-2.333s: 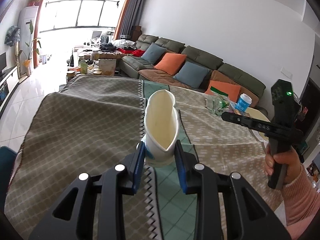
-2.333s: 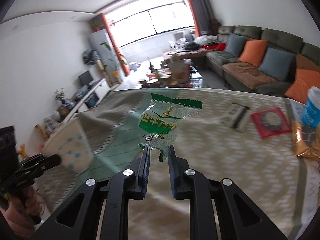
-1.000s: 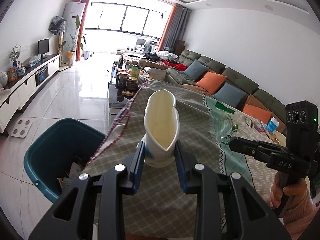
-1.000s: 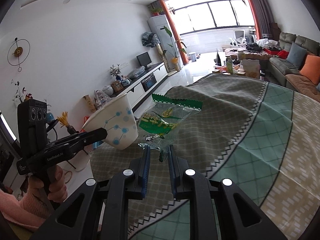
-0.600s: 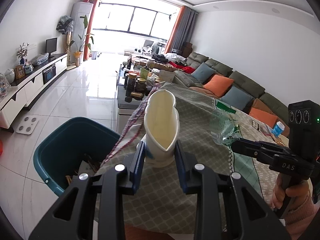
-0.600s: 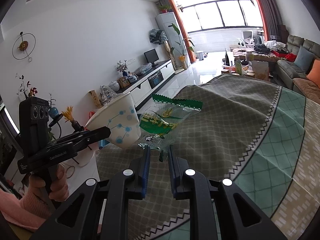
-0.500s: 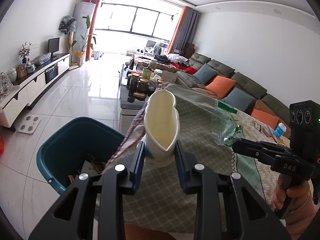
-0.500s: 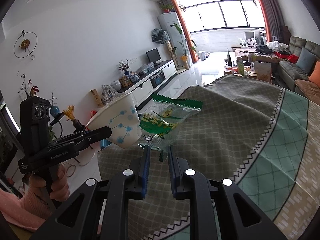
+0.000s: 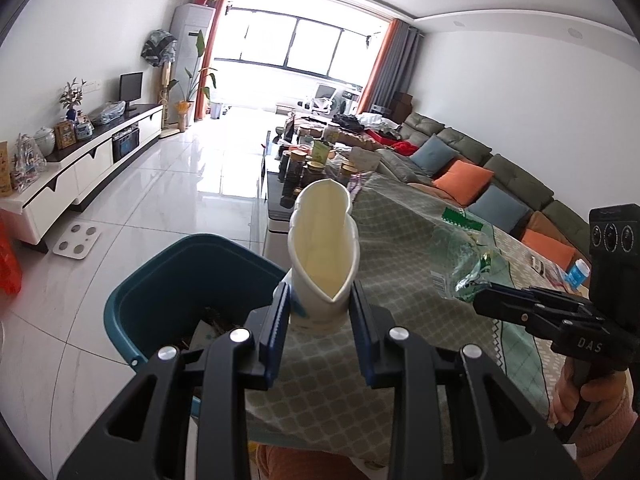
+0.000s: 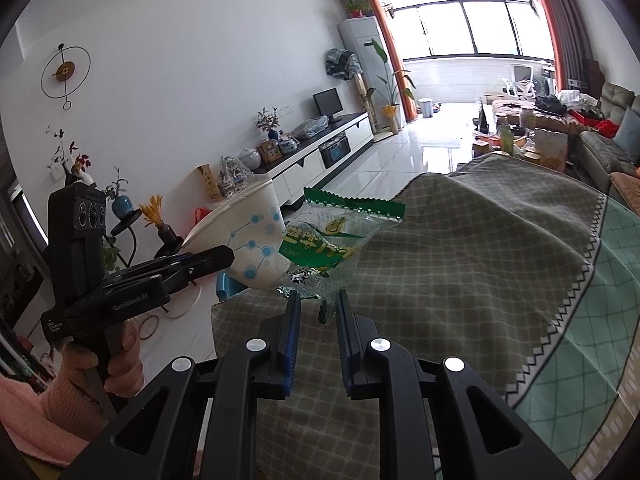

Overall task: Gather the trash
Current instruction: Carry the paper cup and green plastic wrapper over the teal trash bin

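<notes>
My left gripper (image 9: pixel 320 312) is shut on a squashed white paper cup (image 9: pixel 325 248) and holds it in the air at the table's left edge, just right of a teal trash bin (image 9: pixel 160 280) on the floor. The cup (image 10: pixel 244 240) has blue dots in the right wrist view, where the left gripper (image 10: pixel 212 260) shows too. My right gripper (image 10: pixel 317 312) is shut on a clear green snack wrapper (image 10: pixel 332 240), held above the tablecloth. The wrapper (image 9: pixel 464 256) and the right gripper (image 9: pixel 484 300) also show in the left wrist view.
The table carries a grey-green patterned cloth (image 10: pixel 480 264). The bin holds some trash (image 9: pixel 208 328). A blue-capped bottle (image 9: pixel 578 272) stands far right on the table. A TV cabinet (image 9: pixel 80 172), a coffee table with jars (image 9: pixel 312 160) and a sofa (image 9: pixel 480 176) lie beyond.
Both grippers have swung left from over the table toward the bin. The bin now sits closer beneath the cup. Both grips are unchanged.
</notes>
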`<state>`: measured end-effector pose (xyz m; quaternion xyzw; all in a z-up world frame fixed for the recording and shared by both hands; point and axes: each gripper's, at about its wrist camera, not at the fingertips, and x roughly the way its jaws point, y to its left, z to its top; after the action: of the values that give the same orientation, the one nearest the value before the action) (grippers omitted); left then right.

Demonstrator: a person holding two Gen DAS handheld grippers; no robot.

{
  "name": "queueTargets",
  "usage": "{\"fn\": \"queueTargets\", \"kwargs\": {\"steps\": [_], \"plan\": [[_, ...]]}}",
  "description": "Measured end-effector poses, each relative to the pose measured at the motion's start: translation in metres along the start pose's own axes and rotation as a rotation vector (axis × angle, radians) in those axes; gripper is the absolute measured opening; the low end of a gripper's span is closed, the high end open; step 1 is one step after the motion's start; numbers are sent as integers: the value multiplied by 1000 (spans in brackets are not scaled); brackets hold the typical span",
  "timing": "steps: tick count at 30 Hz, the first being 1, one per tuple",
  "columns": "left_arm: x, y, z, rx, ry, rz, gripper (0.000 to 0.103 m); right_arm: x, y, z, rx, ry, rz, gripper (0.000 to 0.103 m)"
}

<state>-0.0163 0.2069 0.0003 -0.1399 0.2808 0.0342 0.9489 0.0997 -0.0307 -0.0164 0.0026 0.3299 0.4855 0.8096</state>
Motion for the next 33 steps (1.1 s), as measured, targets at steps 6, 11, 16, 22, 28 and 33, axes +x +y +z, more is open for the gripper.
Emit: {"fn": "queueTargets", "kwargs": {"steps": [6,11,16,22,28,33], "plan": [[-1,12,1,-18,-3,24,30,14,11,6,-25,15,23,18],[-2,25,1,-34,-7,40,30,23,19,10,-46,31,38,18],[-2,33,0,-45,-7,58,30,32,24,13,-60,41,50,18],[0,43,-2,-63,-4,77,30,40,27,16,-69,55,60,18],[1,51,-3,-73,3,88,30,49,29,18,-76,66,67,18],[4,56,-3,-76,11,97,30,56,34,21,-84,76,73,18]]}}
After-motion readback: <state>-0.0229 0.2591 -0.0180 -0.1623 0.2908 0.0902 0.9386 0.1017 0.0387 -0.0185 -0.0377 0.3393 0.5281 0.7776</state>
